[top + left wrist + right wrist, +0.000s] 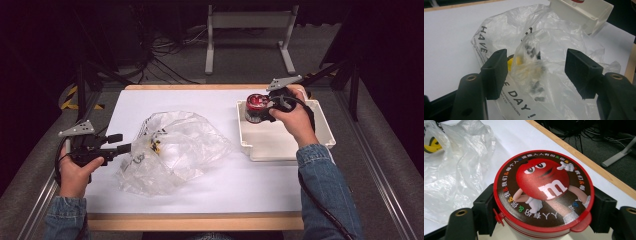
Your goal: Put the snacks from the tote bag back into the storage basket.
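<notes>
Round red-lidded candy tub [544,195], printed with a cartoon face: clamped between the right gripper [272,106] jaws, over the white plastic tray [320,127]; smooth sides could slip and tip. Left gripper [122,142]: jaws wide, empty, facing the crumpled clear plastic bag [170,150], whose loose film could snag.

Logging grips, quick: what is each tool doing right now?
Left tool: open, facing the plastic bag.
Right tool: closed on the candy tub over the white tray.

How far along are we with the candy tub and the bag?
Done: the right gripper has the red-lidded candy tub clamped, over the white tray. In hand: the tub. Left: setting it down and releasing; the left gripper is open beside the clear plastic bag, which holds small items.
</notes>
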`<state>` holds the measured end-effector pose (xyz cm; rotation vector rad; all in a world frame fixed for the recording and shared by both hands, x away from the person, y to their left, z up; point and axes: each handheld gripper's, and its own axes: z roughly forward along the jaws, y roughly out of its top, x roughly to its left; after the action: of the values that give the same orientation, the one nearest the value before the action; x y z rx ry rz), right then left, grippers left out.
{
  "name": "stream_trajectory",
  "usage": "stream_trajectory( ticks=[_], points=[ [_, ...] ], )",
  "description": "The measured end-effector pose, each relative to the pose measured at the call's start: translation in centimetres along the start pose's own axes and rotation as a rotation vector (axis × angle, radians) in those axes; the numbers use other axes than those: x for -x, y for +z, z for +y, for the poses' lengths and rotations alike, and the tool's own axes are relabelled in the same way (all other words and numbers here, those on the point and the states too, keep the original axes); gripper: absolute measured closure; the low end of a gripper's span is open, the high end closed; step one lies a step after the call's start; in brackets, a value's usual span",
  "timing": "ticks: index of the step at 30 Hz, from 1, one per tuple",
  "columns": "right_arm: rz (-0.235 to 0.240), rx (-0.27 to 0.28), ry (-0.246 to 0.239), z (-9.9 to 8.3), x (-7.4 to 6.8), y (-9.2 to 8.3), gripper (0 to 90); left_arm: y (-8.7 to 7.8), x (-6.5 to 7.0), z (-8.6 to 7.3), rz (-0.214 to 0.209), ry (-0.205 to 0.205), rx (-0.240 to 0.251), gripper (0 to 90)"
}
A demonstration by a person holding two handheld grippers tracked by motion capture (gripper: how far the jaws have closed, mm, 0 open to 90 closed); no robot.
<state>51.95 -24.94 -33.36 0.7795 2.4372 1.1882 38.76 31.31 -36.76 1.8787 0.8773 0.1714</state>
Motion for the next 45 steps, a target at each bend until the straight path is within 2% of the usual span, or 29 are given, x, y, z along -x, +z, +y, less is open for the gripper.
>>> stream_trajectory(
  ticks=[17,23,45],
  points=[
    [0.016,-0.054,0.005,-2.4,1.3,2.4,25.1,-0.9,0.2,-0.8,0.013,-0.024,0.004,35.7],
    [0.028,-0.065,-0.019,-3.1,1.1,3.2,25.2,-0.8,0.1,-0.8,0.011,-0.026,-0.001,35.7],
    [0.048,-0.081,0.009,-5.4,1.0,5.1,25.1,-0.6,-0.1,-0.9,0.008,-0.031,0.002,35.3]
  ],
)
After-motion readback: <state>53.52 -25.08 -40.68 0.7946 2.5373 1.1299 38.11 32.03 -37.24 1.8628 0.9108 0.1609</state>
